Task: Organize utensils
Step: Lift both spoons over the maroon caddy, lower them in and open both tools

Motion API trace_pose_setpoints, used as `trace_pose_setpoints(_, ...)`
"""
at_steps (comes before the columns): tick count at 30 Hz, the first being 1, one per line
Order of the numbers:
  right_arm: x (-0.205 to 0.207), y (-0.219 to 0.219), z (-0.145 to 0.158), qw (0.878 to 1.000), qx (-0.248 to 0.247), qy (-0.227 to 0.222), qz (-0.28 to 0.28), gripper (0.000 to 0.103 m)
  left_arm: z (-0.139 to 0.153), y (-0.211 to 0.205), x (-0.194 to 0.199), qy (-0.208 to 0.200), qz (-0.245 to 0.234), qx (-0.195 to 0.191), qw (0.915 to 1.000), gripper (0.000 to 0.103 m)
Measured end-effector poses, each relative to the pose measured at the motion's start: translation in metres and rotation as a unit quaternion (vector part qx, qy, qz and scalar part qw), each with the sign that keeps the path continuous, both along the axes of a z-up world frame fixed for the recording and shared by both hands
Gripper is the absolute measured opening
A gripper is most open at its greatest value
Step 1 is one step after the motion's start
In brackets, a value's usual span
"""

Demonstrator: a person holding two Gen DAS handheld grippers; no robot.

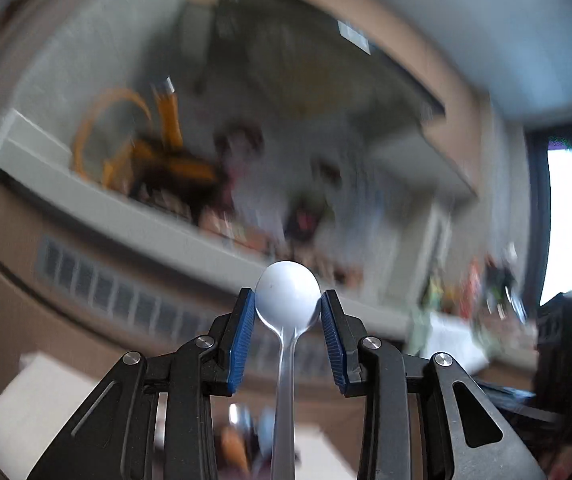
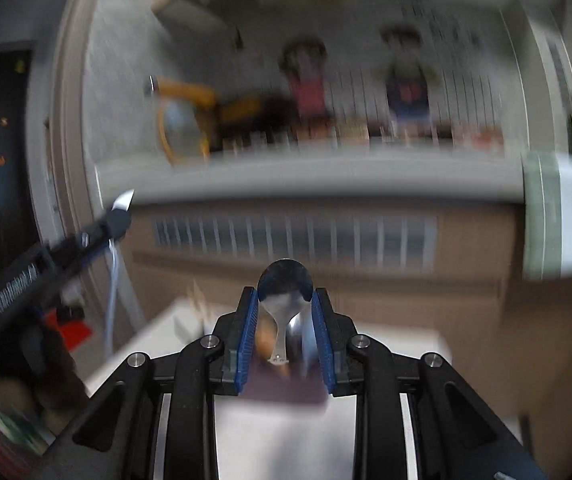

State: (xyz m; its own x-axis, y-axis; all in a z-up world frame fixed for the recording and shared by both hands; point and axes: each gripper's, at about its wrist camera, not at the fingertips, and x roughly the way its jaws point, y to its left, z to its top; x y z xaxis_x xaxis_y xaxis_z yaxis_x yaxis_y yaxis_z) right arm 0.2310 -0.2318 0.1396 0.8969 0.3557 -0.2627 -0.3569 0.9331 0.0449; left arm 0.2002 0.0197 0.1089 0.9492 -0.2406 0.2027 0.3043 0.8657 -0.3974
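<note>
1. Left wrist view: left gripper [image 1: 288,306] clamps white plastic spoon [image 1: 288,294] by the bowl, handle trailing back between the fingers
2. Right wrist view: right gripper [image 2: 285,302] pinches metal spoon [image 2: 284,292] at the bowl, above the white table [image 2: 286,432]
3. Background blurred; windowsill [image 2: 306,180] clutter unreadable

The left claw [image 1: 288,304] has black arms, shiny silver bolts and blue pads [image 1: 243,328] with little ridges. Between the pads sits a white plastic spoon [image 1: 288,294] with a see-through handle. Behind the spoon runs a pale grey shelf [image 1: 97,204], and on the shelf are blurry orange and black things [image 1: 145,152].

The right claw [image 2: 284,306] is black with blue ridged pads [image 2: 247,336] too. It grips a shiny silver metal spoon [image 2: 284,292], dark on top. Below that spoon lies something dark purple [image 2: 286,390] on the white table [image 2: 281,440]. Behind the spoon is a brown wall [image 2: 466,272] with a striped grey vent [image 2: 294,240].
</note>
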Motion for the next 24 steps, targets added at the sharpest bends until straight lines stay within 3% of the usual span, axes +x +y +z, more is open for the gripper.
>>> trace_pose_setpoints(3,0.020,0.007,0.028,0.999,-0.009,-0.030,-0.006,0.025,-0.013,-0.003,0.026,0.007,0.023,-0.013,0.9996,0.035)
trace_pose_setpoints(6,0.042,0.009,0.031,1.000,-0.004,-0.023,0.003,0.025,-0.033,0.002,0.061,0.046,0.034,-0.049,0.9972,0.035)
trace_pose_setpoints(8,0.058,0.009,0.024,1.000,0.002,-0.007,0.008,0.025,-0.046,-0.002,0.077,0.064,0.057,-0.063,0.9943,0.035)
trace_pose_setpoints(12,0.082,0.006,0.002,0.999,0.013,0.025,0.017,0.025,-0.069,-0.019,0.092,0.077,0.125,-0.052,0.9878,0.035)
trace_pose_setpoints(15,0.098,0.007,-0.016,0.998,0.008,0.051,0.021,0.025,-0.084,-0.030,0.099,0.083,0.145,-0.043,0.9850,0.035)
trace_pose_setpoints(20,0.115,0.008,-0.042,0.995,-0.009,0.092,0.027,0.025,-0.100,-0.037,0.109,0.107,0.150,-0.045,0.9819,0.035)
trace_pose_setpoints(24,0.128,0.015,-0.065,0.991,-0.036,0.125,0.030,0.027,-0.115,-0.034,0.109,0.151,0.101,-0.041,0.9826,0.038)
